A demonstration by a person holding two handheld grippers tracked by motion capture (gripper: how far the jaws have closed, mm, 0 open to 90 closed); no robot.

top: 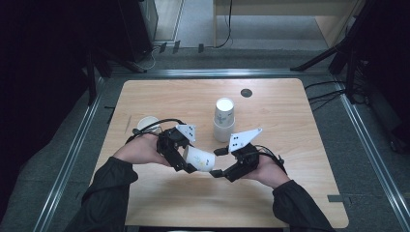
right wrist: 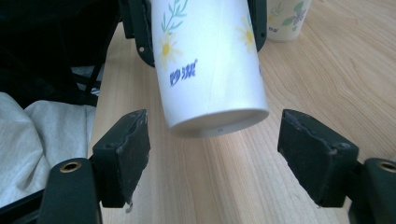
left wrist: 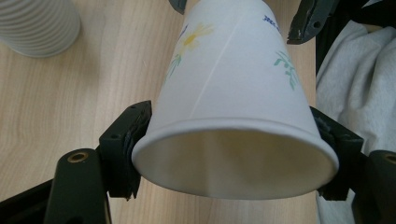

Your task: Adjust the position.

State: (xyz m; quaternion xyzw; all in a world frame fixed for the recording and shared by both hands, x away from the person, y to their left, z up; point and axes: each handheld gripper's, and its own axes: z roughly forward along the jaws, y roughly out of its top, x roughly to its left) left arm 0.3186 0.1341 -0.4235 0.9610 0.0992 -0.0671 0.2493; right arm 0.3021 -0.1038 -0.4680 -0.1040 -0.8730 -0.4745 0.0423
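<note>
High view had the left gripper (top: 191, 162) clamped on a white paper cup with a flower print (top: 200, 159), held on its side above the pale wooden table (top: 290, 106), just in front of the stack of two white paper cups (top: 224, 121) standing mid-table. Right gripper (top: 217, 162) sat at the held cup's base end, jaws wide apart, pads clear of it, gripping nothing. Judged progress: cup was picked up and sat solely with the left; a handover or a placing onto the stack looked undone. Another white cup (top: 147, 123) stood upright left of the stack, behind the left hand (top: 138, 150). Left gripper view gave the cup's open rim (left wrist: 233, 158) squeezed between both pads, slightly ovalled, plus a ribbed white cup (left wrist: 37, 25) farther off, which high view couldn't resolve. Right gripper view gave the cup's base (right wrist: 217, 122) hanging between its open pads (right wrist: 133, 149), blue lettering on the wall, and a flower-print cup (right wrist: 287, 18) behind.
</note>
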